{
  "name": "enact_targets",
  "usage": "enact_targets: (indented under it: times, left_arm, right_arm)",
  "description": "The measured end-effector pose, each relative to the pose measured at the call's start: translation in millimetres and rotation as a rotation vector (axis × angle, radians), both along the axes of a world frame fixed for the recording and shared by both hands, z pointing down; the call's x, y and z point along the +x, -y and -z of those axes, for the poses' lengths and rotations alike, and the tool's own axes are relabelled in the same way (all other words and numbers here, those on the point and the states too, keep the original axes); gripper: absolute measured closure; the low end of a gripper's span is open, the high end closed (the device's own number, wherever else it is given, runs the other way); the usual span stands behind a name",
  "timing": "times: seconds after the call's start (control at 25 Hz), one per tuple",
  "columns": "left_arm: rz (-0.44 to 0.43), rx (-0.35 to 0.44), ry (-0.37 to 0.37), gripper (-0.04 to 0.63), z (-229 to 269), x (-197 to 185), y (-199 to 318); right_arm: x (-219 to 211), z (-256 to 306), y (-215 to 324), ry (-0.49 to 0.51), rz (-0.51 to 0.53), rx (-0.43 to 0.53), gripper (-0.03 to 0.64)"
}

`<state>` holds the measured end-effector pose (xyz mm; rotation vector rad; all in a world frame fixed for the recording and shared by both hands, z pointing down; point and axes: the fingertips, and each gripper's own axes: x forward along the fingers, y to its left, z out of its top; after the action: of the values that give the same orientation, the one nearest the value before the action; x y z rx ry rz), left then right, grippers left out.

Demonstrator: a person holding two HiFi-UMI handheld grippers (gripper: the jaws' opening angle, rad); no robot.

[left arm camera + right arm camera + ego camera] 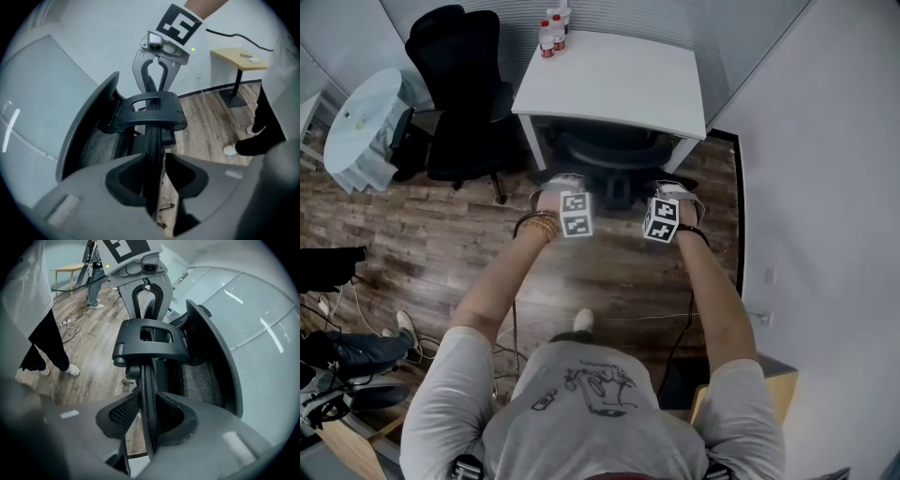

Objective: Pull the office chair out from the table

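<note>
While the office chair (609,155) sits tucked under the white table (609,80), we straddle its thin backrest edge (152,154) with both tools: left gripper (558,187) and right gripper (673,192) are released, jaws apart round the edge, not pinching, probably placed so to clamp and pull; a spare black chair (455,84) stands beside the table

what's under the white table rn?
The black office chair, pushed in. Its back and part of the base show. The back's rim sits between the open jaws of the left claw and right claw. The white table covers the rest.
</note>
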<state>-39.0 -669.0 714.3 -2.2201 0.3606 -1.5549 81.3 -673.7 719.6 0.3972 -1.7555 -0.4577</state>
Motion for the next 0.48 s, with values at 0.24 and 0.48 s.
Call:
enact_targets:
  times: [0.24, 0.48]
  left_arm:
    - [-0.015, -0.009, -0.008, 0.5, -2.1, -3.6, -1.6]
    - [-0.022, -0.044, -0.007, 0.506, -4.4, -6.0, -5.3]
  right_arm:
    - [-0.8, -1.0, -1.3, -0.029, 0.019, 0.005, 0.514]
    - [-0.6, -7.3, -3.0, -0.043, -0.006, -0.022, 0.517]
